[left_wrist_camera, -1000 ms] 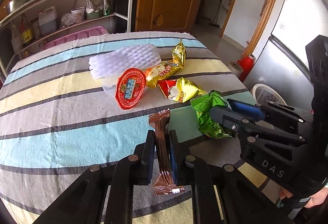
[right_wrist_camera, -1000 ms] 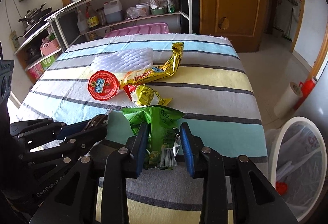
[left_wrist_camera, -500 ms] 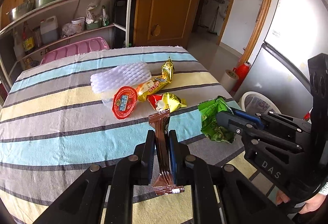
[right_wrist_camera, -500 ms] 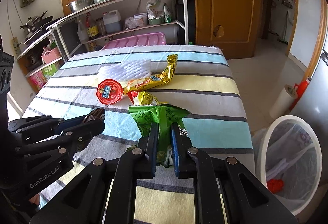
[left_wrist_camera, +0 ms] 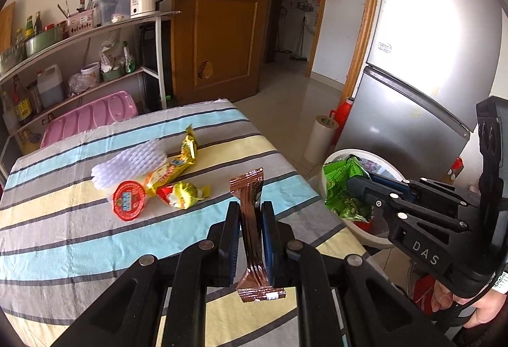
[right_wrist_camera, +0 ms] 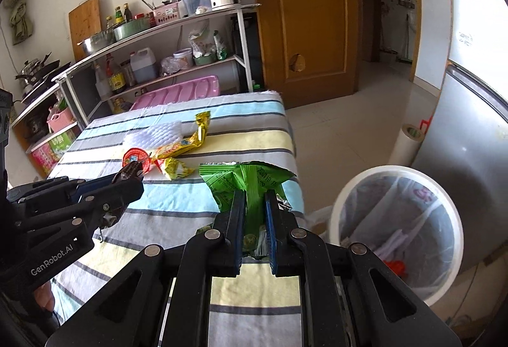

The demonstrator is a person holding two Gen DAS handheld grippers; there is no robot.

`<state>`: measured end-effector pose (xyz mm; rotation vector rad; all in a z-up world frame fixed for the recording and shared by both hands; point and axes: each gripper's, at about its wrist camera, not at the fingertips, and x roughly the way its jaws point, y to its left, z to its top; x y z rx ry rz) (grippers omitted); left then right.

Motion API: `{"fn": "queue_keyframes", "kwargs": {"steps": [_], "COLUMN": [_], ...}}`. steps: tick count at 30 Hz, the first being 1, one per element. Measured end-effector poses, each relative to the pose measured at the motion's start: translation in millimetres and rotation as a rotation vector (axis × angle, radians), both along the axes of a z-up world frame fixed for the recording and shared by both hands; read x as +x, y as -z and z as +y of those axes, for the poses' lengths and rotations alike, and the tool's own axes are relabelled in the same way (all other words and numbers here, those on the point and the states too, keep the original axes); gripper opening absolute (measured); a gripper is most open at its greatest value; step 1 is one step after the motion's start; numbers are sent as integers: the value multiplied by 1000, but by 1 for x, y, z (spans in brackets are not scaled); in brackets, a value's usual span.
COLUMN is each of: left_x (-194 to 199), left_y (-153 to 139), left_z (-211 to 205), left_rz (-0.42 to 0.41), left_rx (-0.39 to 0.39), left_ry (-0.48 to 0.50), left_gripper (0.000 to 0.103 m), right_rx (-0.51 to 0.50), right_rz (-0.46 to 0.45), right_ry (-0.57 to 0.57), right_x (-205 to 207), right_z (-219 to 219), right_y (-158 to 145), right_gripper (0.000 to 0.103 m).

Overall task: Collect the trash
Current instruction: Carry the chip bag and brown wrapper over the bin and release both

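Step in hand: carry-to-bin, both tools loaded.

L gripper (left_wrist_camera: 250,220): jaws narrow, clamped on a brown wrapper (left_wrist_camera: 249,204), held upright w/ its top end sticking up past the tips and its bottom seal hanging below the pads. Wrapper is clear of the striped tablecloth (left_wrist_camera: 79,239), near the table's bin-side edge.

R gripper (right_wrist_camera: 255,213): jaws narrow, pinched on a green snack bag (right_wrist_camera: 247,182) through its crumpled middle; upper part fans out above the tips. In the L wrist view the green bag is seen against the mouth of the white bin (left_wrist_camera: 365,232); whether it is fully over the opening cannot be told. In the R wrist view the bin (right_wrist_camera: 454,220) sits on the floor just beside the table corner, lined w/ a clear bag, some scraps already at the bottom.

Left on the cloth, bunched together mid-table: white foam net (left_wrist_camera: 130,166), red round lid (left_wrist_camera: 128,201), long yellow wrapper (left_wrist_camera: 177,163), small yellow-red packet (left_wrist_camera: 182,197).

Judged: 2 pcs in hand, 4 pcs to go, so task under halfway.

Next move calls for: R tool to be brought squarely over the bin mouth, then opened. L tool to follow to the same spot; both tools crowd the rim, so drops are prob. best done in turn. Light foil may cling to a pad, so a wide opening is needed.
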<state>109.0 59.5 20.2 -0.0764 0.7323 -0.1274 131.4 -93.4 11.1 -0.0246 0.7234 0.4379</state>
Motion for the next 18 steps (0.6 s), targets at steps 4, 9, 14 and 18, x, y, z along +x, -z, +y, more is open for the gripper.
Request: {"fn": "queue_keyframes", "kwargs": {"steps": [4,9,14,18], "left_x": [11,25,42,57], "left_y": [-2,-2,4,14], "left_z": [-33,-74,-113,-140], "left_rz": [-3,-4,18,47], "left_rx": [2,2,-16,-28], "left_ry": [60,141,214,257], "left_gripper": [13,13,14,14], "right_rx": [7,-1,-14,-27], "right_rz": [-9,-8,5,33], "right_ry": [63,143,211,251], "right_x": [-2,-2,2,9], "right_z": [-35,-77,-116,-141], "right_y": [-6,-8,-4,5], "right_gripper": [12,13,13,13]}}
